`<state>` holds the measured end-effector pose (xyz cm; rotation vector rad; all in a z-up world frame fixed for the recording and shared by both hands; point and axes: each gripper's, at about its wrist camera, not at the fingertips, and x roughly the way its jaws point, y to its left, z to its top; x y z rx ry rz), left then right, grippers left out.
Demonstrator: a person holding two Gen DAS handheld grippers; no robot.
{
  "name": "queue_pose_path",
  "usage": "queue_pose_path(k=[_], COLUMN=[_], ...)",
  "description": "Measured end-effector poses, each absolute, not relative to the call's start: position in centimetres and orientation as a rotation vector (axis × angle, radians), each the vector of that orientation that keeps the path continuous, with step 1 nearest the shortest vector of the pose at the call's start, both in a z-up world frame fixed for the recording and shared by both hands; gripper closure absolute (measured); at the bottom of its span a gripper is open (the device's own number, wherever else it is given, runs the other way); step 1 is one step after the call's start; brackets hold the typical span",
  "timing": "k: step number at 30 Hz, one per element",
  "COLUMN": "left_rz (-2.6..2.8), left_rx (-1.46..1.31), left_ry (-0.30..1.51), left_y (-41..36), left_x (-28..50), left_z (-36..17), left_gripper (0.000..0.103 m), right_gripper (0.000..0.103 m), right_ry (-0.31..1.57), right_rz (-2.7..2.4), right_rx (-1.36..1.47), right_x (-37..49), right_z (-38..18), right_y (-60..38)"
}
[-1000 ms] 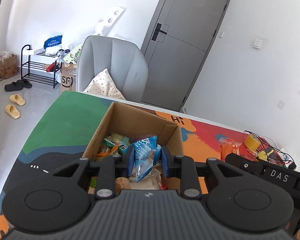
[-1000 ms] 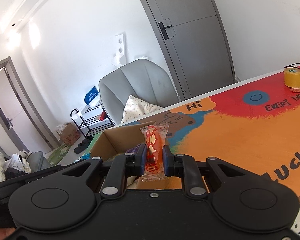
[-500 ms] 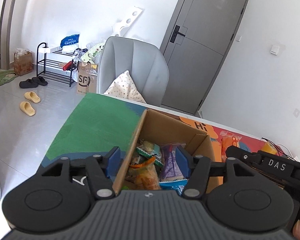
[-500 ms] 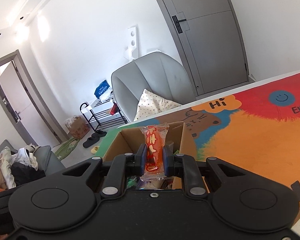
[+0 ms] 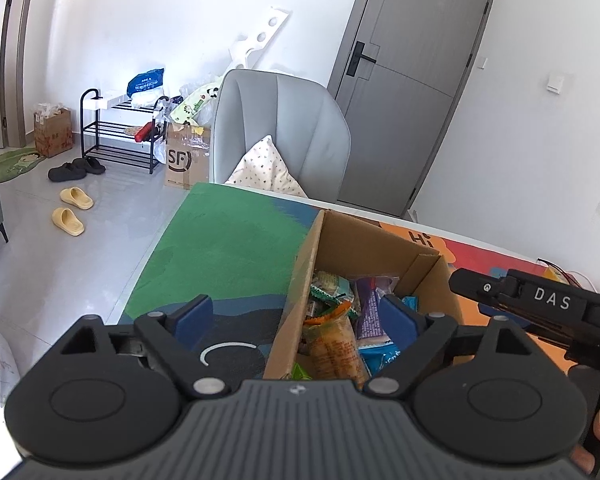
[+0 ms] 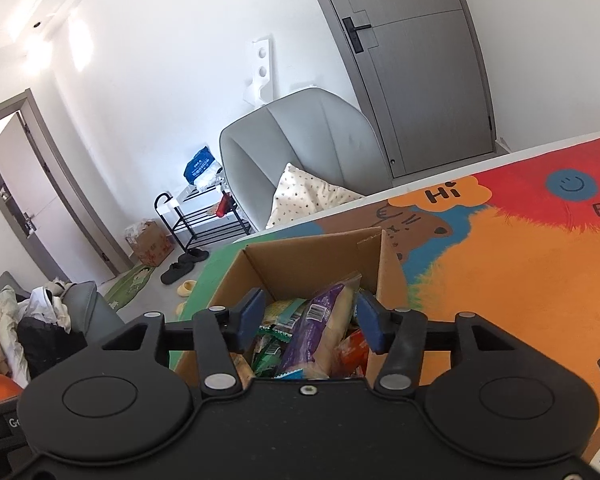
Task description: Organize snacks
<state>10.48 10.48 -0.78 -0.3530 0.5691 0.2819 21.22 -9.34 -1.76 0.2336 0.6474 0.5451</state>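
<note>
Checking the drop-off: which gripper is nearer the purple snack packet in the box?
Right. The right gripper hangs open directly above the purple packet; the left gripper straddles the cardboard box wall, beside it.

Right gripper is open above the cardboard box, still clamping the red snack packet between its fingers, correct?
Not quite. The right gripper is open above the cardboard box, but it holds nothing: the right wrist view shows bare fingers, with a red packet lying inside the box among the other snacks.
</note>
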Motion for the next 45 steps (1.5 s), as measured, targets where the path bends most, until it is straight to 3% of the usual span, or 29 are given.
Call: queue_pose_path(k=[8, 17, 24, 45], left_rz=[0.263, 0.214, 0.179, 0.133], left_rx=[-0.314, -0.280, -0.241, -0.144], left_ry=[0.578, 0.591, 0.589, 0.577], left_y=[9.5, 7.4, 5.3, 1.6], left_x=[10.1, 9.9, 9.4, 6.9], left_z=[-0.5, -0.1, 0.6, 2.2], left_gripper=[0.004, 0.002, 0.001, 0.001], right_gripper=[0.026, 0.006, 0.000, 0.000], right_ry=[0.636, 0.621, 0.608, 0.616], right_rz=[0.529, 0.496, 0.457, 0.350], right_rx=[0.216, 0.204, 0.202, 0.170], right_x=[19.7, 17.9, 16.9, 13.6], right_z=[-0.8, -0.2, 0.2, 0.6], right_y=[-10.9, -14.1, -17.0, -23.1])
